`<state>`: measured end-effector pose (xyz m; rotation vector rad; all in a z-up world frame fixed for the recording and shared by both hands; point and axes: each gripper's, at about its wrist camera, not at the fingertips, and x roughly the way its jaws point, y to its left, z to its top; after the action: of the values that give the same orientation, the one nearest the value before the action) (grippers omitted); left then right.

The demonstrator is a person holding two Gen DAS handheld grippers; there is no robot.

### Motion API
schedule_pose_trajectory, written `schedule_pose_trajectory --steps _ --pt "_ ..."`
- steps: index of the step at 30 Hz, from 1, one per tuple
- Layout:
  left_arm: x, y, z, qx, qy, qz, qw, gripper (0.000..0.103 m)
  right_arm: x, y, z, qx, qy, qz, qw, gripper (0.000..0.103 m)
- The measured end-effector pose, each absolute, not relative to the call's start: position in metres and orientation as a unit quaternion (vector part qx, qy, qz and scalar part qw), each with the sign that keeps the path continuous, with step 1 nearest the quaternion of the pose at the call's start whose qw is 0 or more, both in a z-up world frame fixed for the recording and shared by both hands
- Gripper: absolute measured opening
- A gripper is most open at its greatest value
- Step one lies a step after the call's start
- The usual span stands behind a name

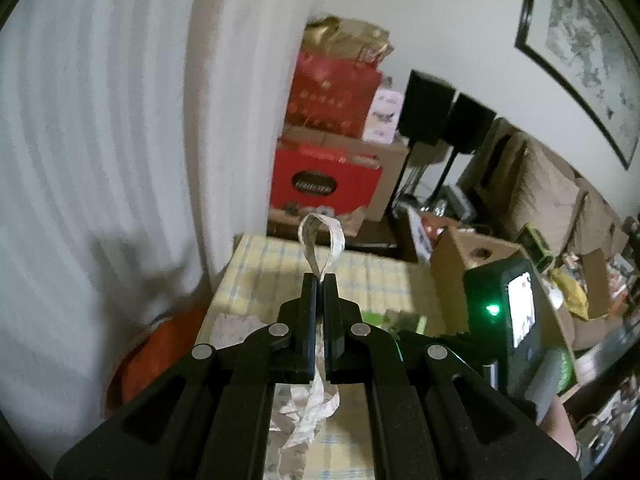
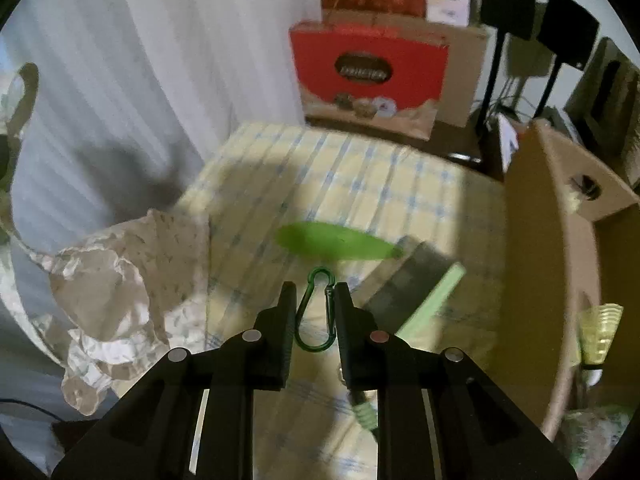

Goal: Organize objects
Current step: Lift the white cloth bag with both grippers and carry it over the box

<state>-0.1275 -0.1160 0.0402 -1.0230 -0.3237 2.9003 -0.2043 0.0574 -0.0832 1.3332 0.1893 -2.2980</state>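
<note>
the left gripper (image 1: 320,280) sits closest in its view, jaws pressed together on a strap loop (image 1: 322,240) of a pale patterned cloth bag (image 2: 108,280); the loop stands up past the fingertips and the crumpled cloth hangs below between the fingers, lifted off the yellow checked table (image 1: 380,276). in the right wrist view the right gripper (image 2: 314,296) has its jaws partly closed, one on each side of a green carabiner (image 2: 314,312); the fingers appear to touch its sides, so it looks gripped, though the contact is not sharp enough to be sure. a green ribbed piece (image 2: 366,414) trails below it near the right finger — whether it is attached i cannot tell. by my reading the task is in its middle: both pieces are picked up and raised, but nothing is joined or put away yet. likely left to do is clipping the carabiner to the loop or stowing both, perhaps in the cardboard box (image 2: 560,216) at the table's right side. a blurred green object (image 2: 336,242) and a dark flat item (image 2: 412,280) lie on the table, apparently unsorted. as for pose, the left gripper points level across the table toward the stacked red boxes (image 1: 324,180), with the right tool visible just to its right, while the right gripper tilts downward over the table, the bag hanging at its left.
</note>
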Motion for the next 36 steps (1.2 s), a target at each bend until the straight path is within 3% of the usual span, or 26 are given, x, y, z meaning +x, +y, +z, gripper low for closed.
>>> schedule_pose_trajectory --steps 13,36 --pt "-0.140 -0.050 0.129 -0.282 -0.057 0.955 0.074 0.002 -0.194 0.141 -0.006 0.441 0.019 -0.872 0.214 0.018" --pt "-0.165 0.123 0.231 -0.236 0.011 0.958 0.164 0.003 -0.177 0.279 0.055 0.399 -0.018 -0.907 0.131 0.018"
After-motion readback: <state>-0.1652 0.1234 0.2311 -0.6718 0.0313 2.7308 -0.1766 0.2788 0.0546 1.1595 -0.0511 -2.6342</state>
